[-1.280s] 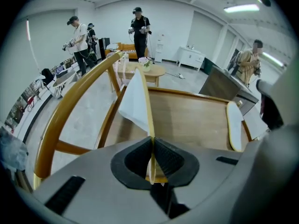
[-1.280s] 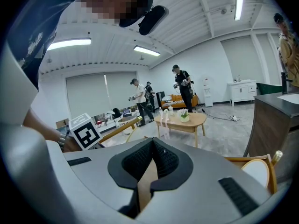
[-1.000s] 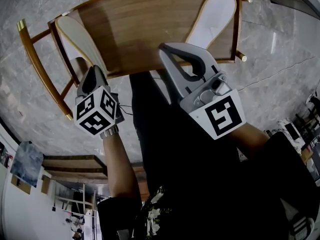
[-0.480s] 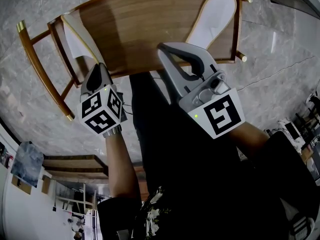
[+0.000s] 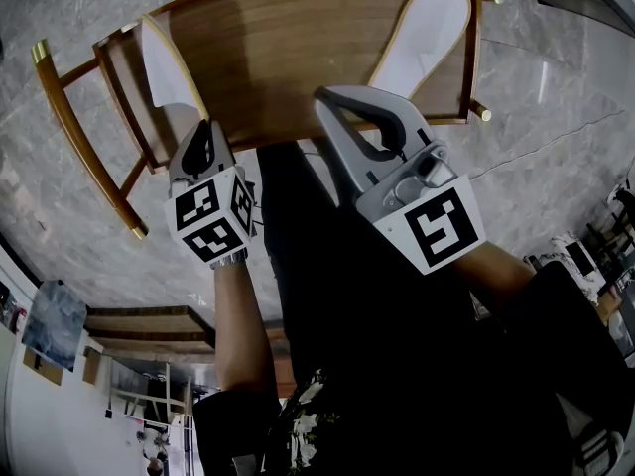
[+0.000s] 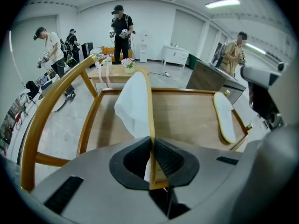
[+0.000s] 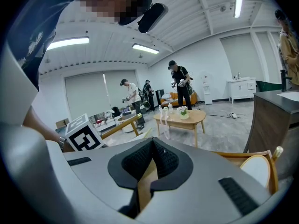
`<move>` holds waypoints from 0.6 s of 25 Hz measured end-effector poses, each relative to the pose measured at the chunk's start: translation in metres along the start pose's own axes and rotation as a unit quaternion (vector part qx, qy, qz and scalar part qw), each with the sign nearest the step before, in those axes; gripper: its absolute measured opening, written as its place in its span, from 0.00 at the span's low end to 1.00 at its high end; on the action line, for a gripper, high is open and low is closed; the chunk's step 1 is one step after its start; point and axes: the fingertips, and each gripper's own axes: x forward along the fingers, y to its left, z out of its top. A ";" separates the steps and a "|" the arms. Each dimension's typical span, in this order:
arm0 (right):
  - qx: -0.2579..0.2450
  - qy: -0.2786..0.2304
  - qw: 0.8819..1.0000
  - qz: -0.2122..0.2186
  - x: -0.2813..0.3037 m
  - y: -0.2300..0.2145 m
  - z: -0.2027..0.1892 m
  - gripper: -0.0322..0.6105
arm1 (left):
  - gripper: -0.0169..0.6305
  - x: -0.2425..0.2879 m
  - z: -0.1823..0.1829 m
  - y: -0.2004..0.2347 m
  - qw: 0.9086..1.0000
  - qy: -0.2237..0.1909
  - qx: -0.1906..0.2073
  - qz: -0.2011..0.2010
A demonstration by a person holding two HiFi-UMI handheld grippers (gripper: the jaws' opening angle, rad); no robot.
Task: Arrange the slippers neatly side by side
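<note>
Pinches 1 slipper by its sole edge in the left gripper, on edge at 11 o'clock over the wooden seat. Shows the other slipper flat at 1 o'clock. Holds the right gripper closed, empty.

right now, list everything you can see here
held slipper: one, white with tan edge, turned on edge at the chair seat's left side
other slipper: one, white with tan edge, flat on the seat's right side
chair: one, brown wood, on the floor
floor: one, grey marble, under the chair
coffee table: one, light wood, background
people: four, background
left gripper: grey, jaws shut on held slipper
right gripper: grey, jaws shut, empty, near the seat's front edge
</note>
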 end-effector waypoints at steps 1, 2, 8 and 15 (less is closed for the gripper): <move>0.000 0.001 1.000 0.000 0.000 0.001 0.000 0.05 | 0.06 0.001 0.000 -0.002 1.000 0.000 0.003 -0.002; 0.000 0.002 1.000 0.000 0.000 0.001 -0.001 0.05 | 0.06 0.001 -0.001 -0.004 1.000 0.001 0.005 -0.005; -0.001 0.005 1.000 -0.004 0.000 0.000 -0.003 0.05 | 0.07 0.009 -0.002 -0.015 1.000 0.006 0.008 -0.020; 0.002 0.008 1.000 -0.009 -0.001 -0.003 -0.007 0.05 | 0.08 0.021 -0.005 -0.027 0.999 0.018 0.010 -0.037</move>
